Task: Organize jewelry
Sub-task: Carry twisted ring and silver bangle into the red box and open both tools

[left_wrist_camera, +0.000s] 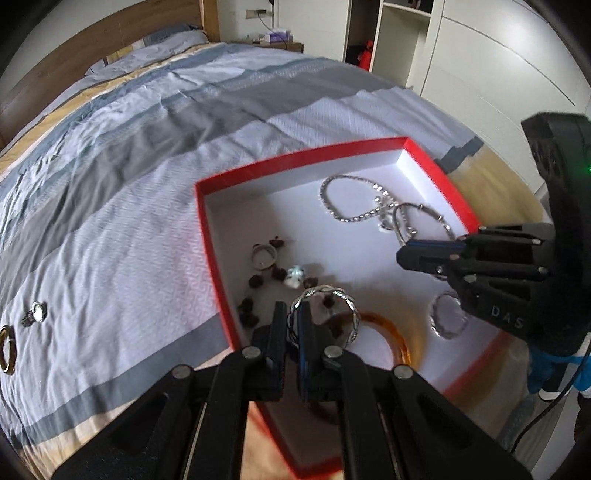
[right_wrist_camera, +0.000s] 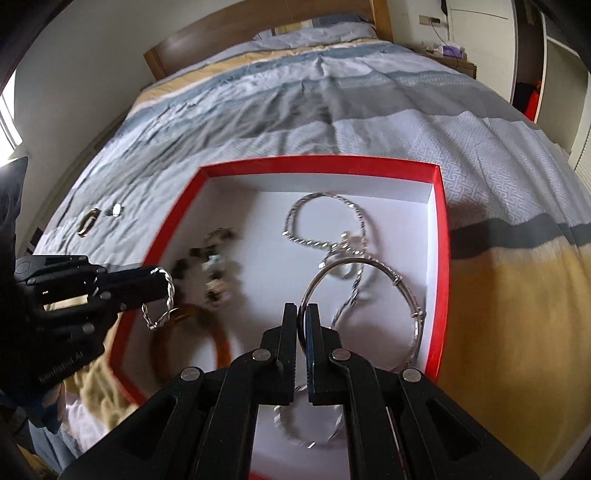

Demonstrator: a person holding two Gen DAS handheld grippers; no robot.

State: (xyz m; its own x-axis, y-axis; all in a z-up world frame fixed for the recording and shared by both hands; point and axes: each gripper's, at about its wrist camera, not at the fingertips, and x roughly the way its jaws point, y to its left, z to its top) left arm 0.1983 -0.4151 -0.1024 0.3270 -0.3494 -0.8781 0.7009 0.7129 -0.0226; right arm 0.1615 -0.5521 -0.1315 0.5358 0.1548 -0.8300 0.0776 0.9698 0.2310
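Note:
A red box [left_wrist_camera: 207,221] with a white inside lies on the bed; it also shows in the right wrist view [right_wrist_camera: 441,236]. My left gripper [left_wrist_camera: 294,317] is shut on a twisted silver bangle [left_wrist_camera: 343,299] and holds it over the box's near left corner. My right gripper [right_wrist_camera: 302,314] is shut on a plain silver bangle [right_wrist_camera: 369,264] over the box's right side. In the box lie a silver chain [left_wrist_camera: 334,210], a dark bead bracelet [left_wrist_camera: 258,284], an amber bangle [left_wrist_camera: 391,332] and a silver ring-shaped piece [left_wrist_camera: 448,317].
On the striped bedspread left of the box lie a gold ring [left_wrist_camera: 7,349] and a small silver ring [left_wrist_camera: 35,312]. The headboard [right_wrist_camera: 258,26], a nightstand [right_wrist_camera: 454,55] and white wardrobes [left_wrist_camera: 480,74] stand behind.

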